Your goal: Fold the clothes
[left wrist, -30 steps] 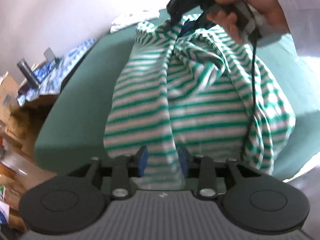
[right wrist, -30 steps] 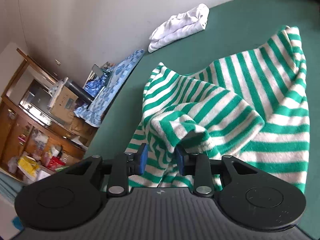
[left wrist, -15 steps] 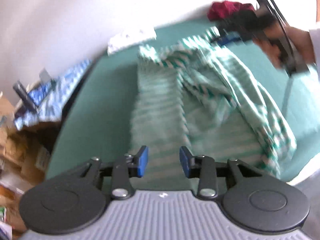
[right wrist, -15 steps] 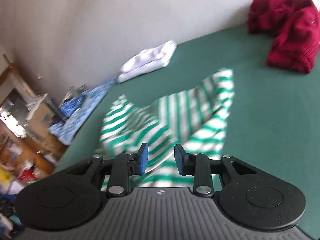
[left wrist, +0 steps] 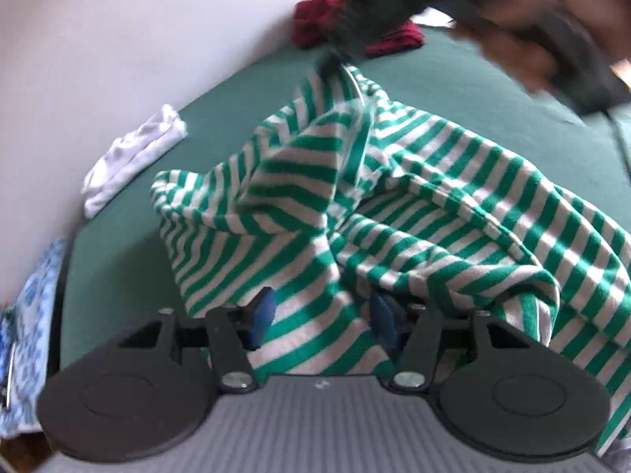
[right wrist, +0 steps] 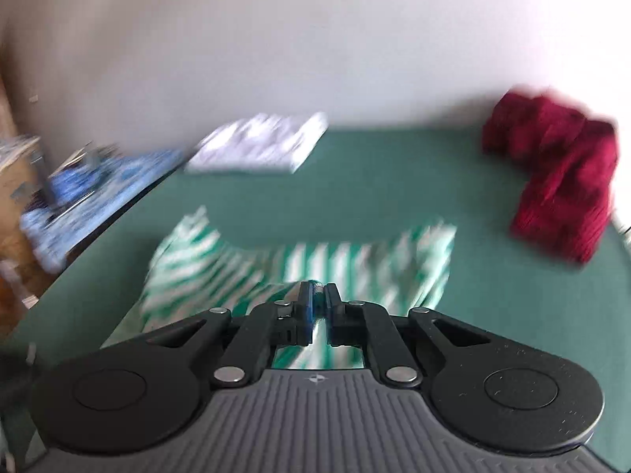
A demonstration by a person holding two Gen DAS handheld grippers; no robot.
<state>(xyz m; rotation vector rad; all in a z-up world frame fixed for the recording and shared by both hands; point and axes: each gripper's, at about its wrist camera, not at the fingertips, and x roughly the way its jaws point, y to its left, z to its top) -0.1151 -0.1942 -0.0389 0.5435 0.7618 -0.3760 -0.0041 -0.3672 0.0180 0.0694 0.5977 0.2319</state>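
Note:
A green-and-white striped shirt (left wrist: 394, 205) lies crumpled on the green table (left wrist: 236, 90). My left gripper (left wrist: 321, 311) is open, its blue pads wide apart over the shirt's near edge, with cloth lying between them. My right gripper (right wrist: 318, 299) is shut on a fold of the striped shirt (right wrist: 347, 264). In the left wrist view the right gripper (left wrist: 335, 53) shows blurred at the shirt's far end, pinching the cloth and lifting it.
A folded white garment (left wrist: 134, 153) (right wrist: 260, 146) lies at the far left by the wall. A dark red knit garment (right wrist: 560, 181) (left wrist: 343, 23) lies at the far right. Blue patterned cloth (right wrist: 90, 181) covers clutter left of the table.
My right gripper closed on the shirt's far edge and moved forward. My left gripper's pads spread wider apart. The shirt dropped from hanging to lying on the table.

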